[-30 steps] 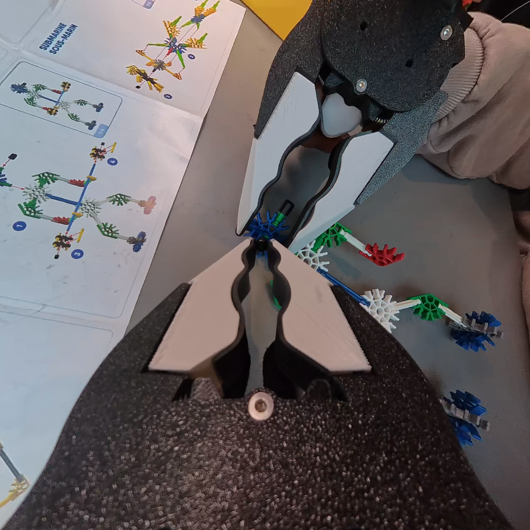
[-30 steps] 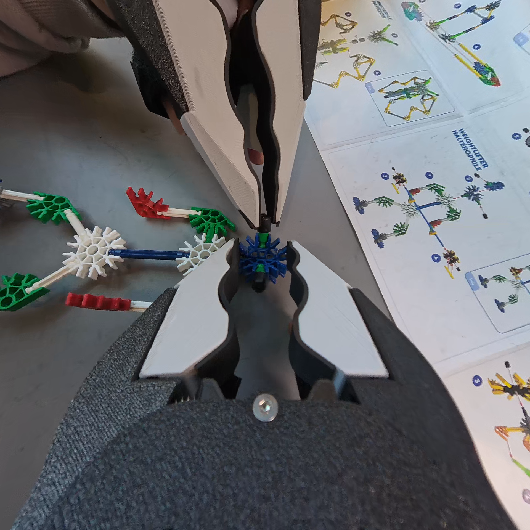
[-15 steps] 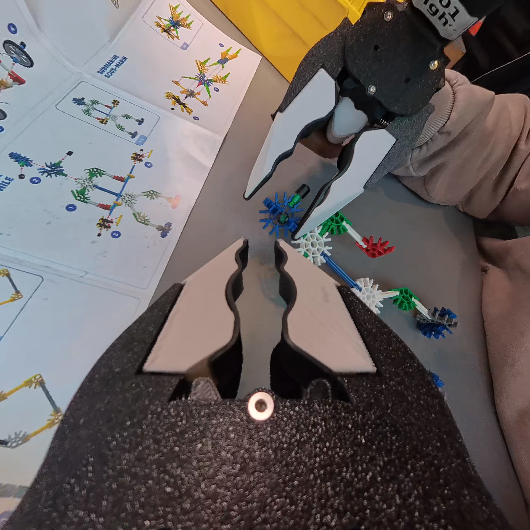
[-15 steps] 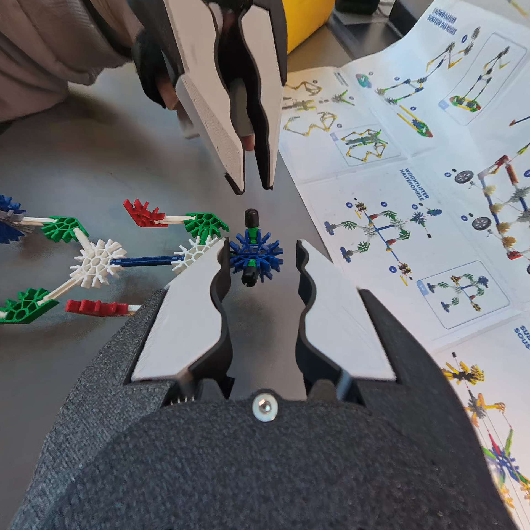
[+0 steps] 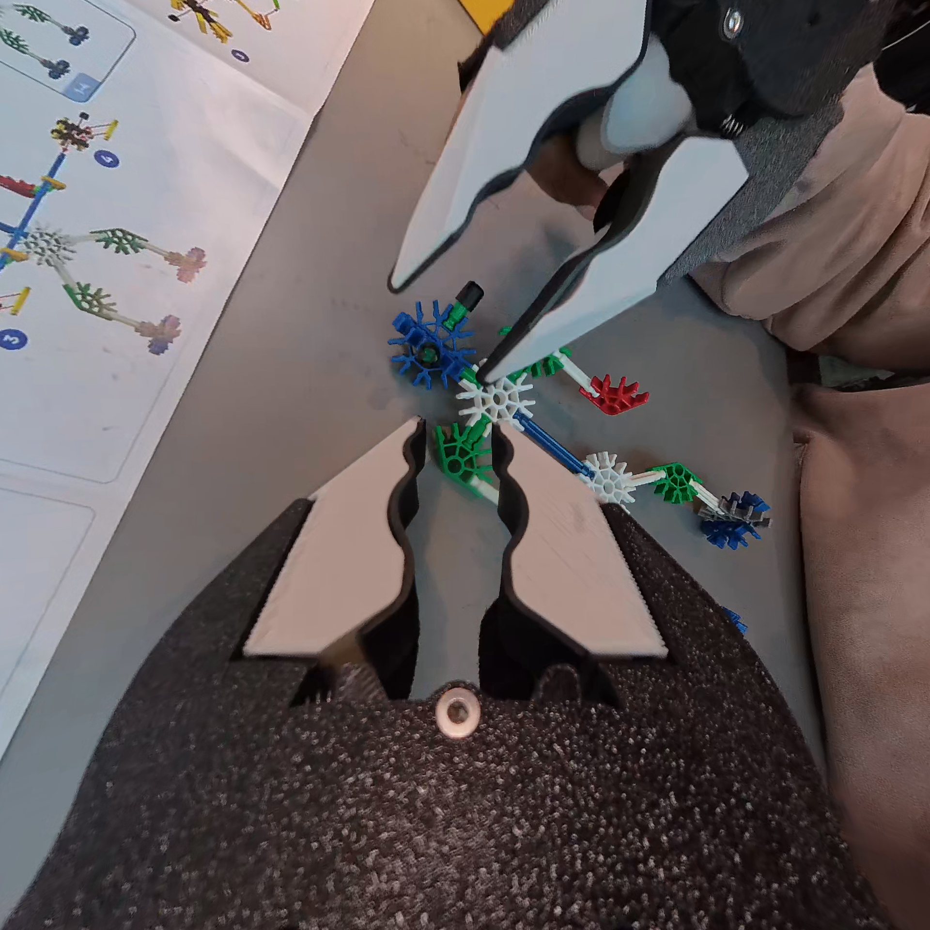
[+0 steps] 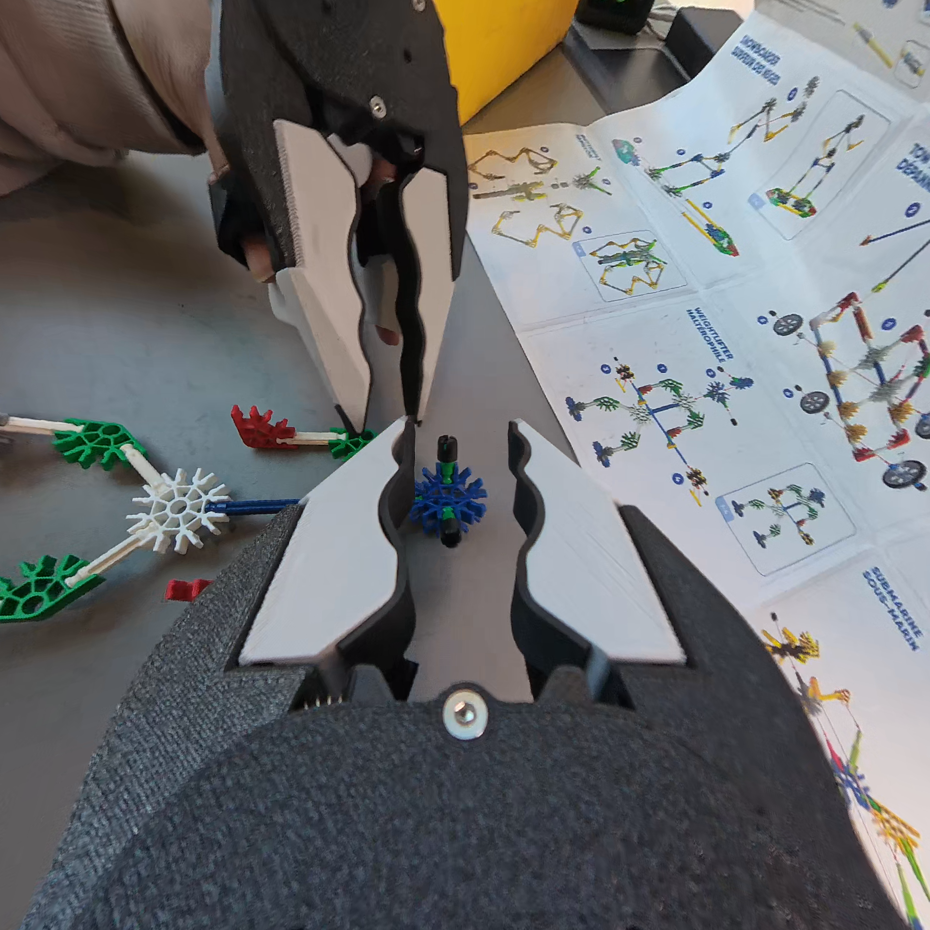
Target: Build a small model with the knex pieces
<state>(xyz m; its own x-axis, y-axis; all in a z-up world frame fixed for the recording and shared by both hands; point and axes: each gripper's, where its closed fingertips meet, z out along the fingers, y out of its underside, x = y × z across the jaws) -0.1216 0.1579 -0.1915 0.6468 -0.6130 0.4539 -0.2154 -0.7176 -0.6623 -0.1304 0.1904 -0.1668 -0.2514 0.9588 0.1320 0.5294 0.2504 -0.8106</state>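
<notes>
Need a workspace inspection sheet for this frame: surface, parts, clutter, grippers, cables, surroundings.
Surface: grey table, bare between parts.
Parts: blue snowflake connector on a green rod with black caps, lying loose; rod-and-connector assembly of white, green, red and blue pieces beside it.
Clutter: printed instruction sheet, unfolded.
Grippers: left gripper open, a green connector between its fingertips; right gripper open, straddling the blue connector.
Cables: a thin cable behind the yellow bin.
Surroundings: yellow bin; beige sleeves.
</notes>
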